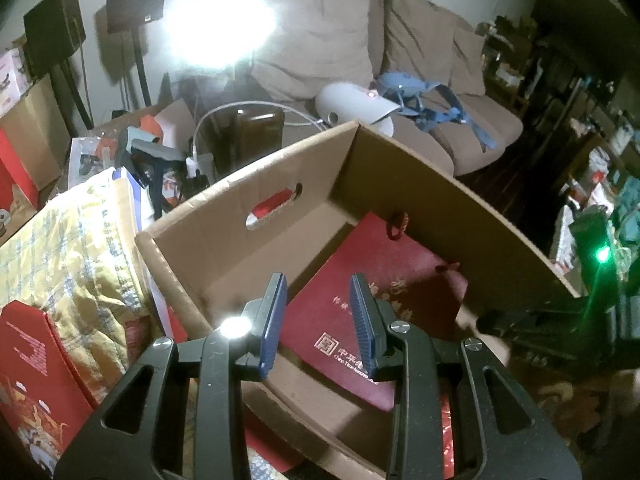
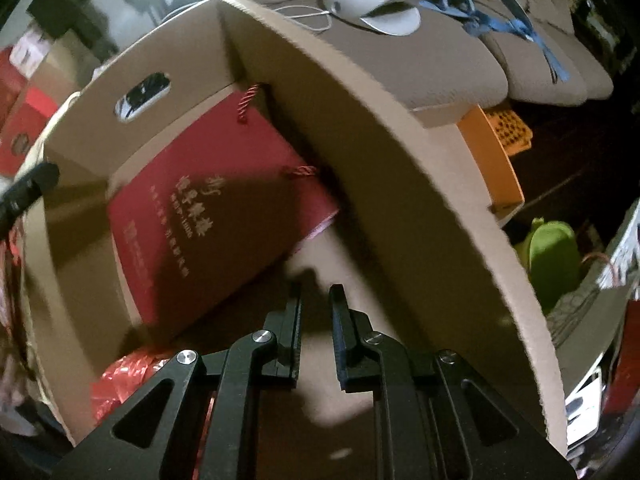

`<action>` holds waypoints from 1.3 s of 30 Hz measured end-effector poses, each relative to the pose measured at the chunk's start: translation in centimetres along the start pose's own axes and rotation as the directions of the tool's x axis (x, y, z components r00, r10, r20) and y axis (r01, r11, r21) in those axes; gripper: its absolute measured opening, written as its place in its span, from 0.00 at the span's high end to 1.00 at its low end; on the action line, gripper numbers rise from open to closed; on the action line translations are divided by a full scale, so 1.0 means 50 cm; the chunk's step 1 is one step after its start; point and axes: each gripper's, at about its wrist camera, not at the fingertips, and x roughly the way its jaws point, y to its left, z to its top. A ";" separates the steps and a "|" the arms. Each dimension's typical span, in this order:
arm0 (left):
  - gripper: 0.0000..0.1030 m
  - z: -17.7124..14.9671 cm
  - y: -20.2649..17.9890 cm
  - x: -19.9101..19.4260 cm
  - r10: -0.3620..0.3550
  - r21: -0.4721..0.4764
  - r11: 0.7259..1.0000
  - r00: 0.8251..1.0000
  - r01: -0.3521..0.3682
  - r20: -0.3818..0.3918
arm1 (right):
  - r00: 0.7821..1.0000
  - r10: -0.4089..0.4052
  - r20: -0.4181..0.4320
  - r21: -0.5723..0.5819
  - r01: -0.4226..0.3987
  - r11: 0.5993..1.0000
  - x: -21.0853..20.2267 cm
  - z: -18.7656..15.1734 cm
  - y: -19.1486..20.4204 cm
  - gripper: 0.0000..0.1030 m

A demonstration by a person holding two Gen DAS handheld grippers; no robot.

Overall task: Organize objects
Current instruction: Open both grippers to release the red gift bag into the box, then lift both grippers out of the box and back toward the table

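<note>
Left gripper [image 1: 318,322]: nearest item in the left view. Blue pads stand apart with a moderate gap and nothing between them. It hangs over the near rim of the box, pointing down into it.
Right gripper [image 2: 316,324]: nearest item in the right view. Jaws narrow, with a slim gap and nothing between them. It points steeply down inside the box, over bare floor at 6 o'clock.
Box [image 1: 224,236]: open cardboard carton with a handle cut-out in the wall at 10 o'clock in both views.
Red bag [image 1: 372,304]: lies flat on the box floor, gold print up, rope handles toward the far corner. Left view: just beyond the pads, toward 1 o'clock. Right view: [image 2: 208,216] at 10 o'clock from the jaws, apart from them.
Left view only: yellow patterned cloth [image 1: 68,248] at 9 o'clock outside the box; red carton [image 1: 36,364] at 8 o'clock; a strong light glare [image 1: 220,28] at 11 o'clock; two dark speakers [image 1: 54,28] on stands.
Right view only: crumpled red plastic [image 2: 128,376] at 8 o'clock by the near wall; orange crate [image 2: 496,152] and green item [image 2: 554,264] outside the box at 2 to 3 o'clock.
Both views, far: sofa [image 1: 432,40] behind the box, carrying a white device [image 1: 356,104] and a blue strap bundle [image 1: 424,100].
Green lamp [image 1: 602,255]: left view, 3 o'clock, on dark gear; cannot tell what it belongs to.
</note>
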 end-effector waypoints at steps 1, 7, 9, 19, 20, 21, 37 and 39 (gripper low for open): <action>0.71 0.002 0.002 -0.004 -0.003 -0.004 1.000 1.000 0.003 0.006 | 1.000 0.000 -0.007 -0.008 0.000 1.000 0.003 -0.001 0.005 0.86; 0.71 0.008 0.013 -0.030 -0.027 -0.013 1.000 0.999 0.027 0.019 | 0.998 -0.021 -0.054 -0.068 0.017 0.998 0.033 0.013 0.048 0.86; 0.71 0.009 0.023 -0.045 -0.029 -0.021 0.999 0.999 0.030 0.029 | 0.995 -0.021 -0.094 -0.101 0.012 0.995 0.050 0.028 0.068 0.86; 0.71 0.007 0.034 -0.137 -0.050 -0.026 0.998 0.993 0.053 0.105 | 0.995 0.045 -0.091 -0.128 -0.056 0.990 0.051 0.068 0.114 0.86; 0.71 0.006 0.034 -0.145 -0.047 -0.020 0.999 0.993 0.049 0.107 | 0.996 0.034 -0.080 -0.119 -0.044 0.992 0.030 0.062 0.114 0.86; 0.71 -0.003 0.034 -0.162 -0.036 -0.005 0.999 0.994 0.036 0.105 | 0.998 0.019 -0.060 -0.114 -0.025 0.993 0.003 0.055 0.116 0.85; 0.33 -0.109 0.182 -0.451 0.231 -0.147 0.968 0.950 -0.202 0.210 | 0.897 0.157 0.413 -0.082 -0.135 0.987 -0.361 -0.133 0.155 0.63; 0.29 -0.119 0.191 -0.481 0.224 -0.159 0.969 0.947 -0.191 0.229 | 0.889 0.115 0.443 -0.081 -0.088 0.993 -0.375 -0.162 0.175 0.56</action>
